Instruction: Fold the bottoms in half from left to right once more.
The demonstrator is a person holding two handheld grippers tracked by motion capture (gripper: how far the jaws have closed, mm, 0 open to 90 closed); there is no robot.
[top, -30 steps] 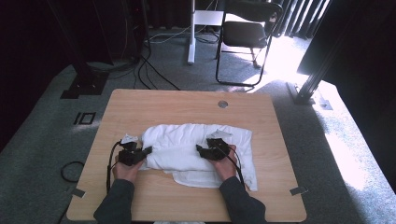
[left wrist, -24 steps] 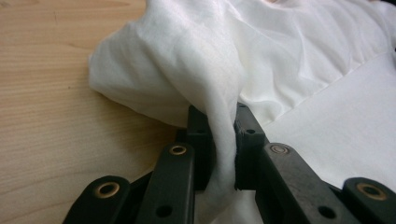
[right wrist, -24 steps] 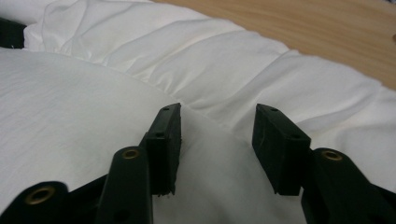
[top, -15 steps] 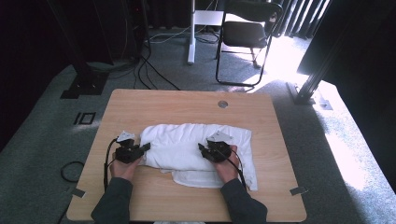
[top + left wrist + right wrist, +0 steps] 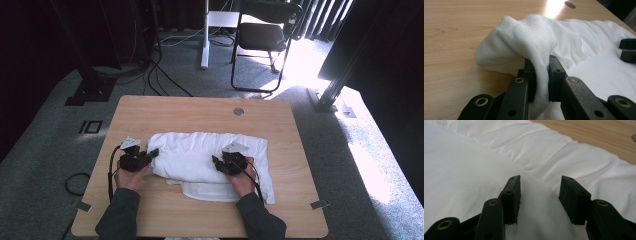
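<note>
Lifting slightly since a second ago, left hand-held gripper [image 5: 541, 75] stays clamped on white cloth [image 5: 210, 160] edge; right hand-held gripper [image 5: 540, 195], jaws just reopening, gapes empty over cloth on desk [image 5: 200, 112]. Fold starting.

Bright daylight enters from two o'clock, blowing out the floor [image 5: 320, 75] there; ten o'clock lies in deep shadow. Gripper views are soft, white cloth [image 5: 584, 75] nearly featureless.

On the light wooden table [image 5: 165, 112], toward its near edge: a white folded cloth [image 5: 200, 155]. Behind the table, on the floor: a black metal chair [image 5: 262, 37]
</note>
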